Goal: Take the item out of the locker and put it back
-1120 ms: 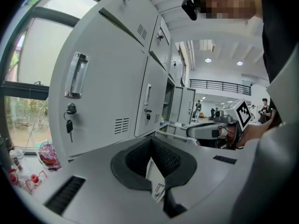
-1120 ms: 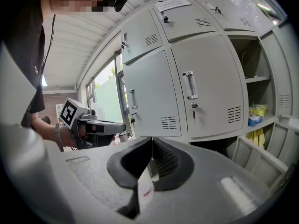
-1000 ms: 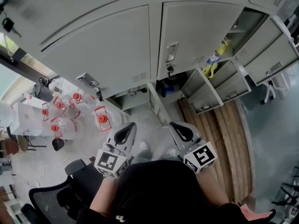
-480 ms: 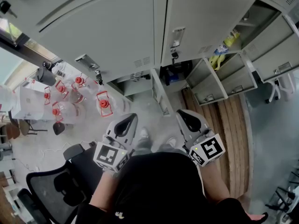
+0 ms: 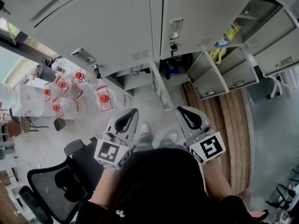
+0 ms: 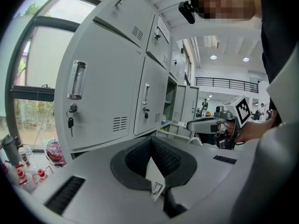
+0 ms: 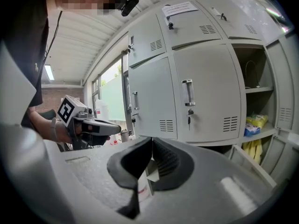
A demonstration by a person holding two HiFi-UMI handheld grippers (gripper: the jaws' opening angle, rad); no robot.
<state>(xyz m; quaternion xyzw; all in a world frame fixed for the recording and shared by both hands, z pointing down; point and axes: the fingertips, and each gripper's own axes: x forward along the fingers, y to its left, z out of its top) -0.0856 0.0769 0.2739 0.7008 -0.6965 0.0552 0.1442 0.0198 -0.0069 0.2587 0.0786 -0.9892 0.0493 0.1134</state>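
Both tongs are closed and empty. The left tongs (image 5: pixel 131 113) and right tongs (image 5: pixel 182 111) each have their jaws pressed tip to tip with nothing between them, as both gripper views show. The person holds them side by side in front of the body, nearly level and tipped a little down, aimed at the grey lockers (image 5: pixel 107 27). Each tool carries a cube (image 5: pixel 112 153) with square black-and-white markers.

To the right stands an open locker (image 5: pixel 254 15). On its shelf (image 7: pixel 256 134) lie yellow packs (image 7: pixel 256 120) with a blue pack (image 7: pixel 251 130) beside them, and more yellow hangs just below the shelf—all well apart from both tongs.

A paper notice (image 7: pixel 176 7) is stuck on an upper door, its print too small to read. Keys (image 6: pixel 70 122) hang from a lock on a shut door.
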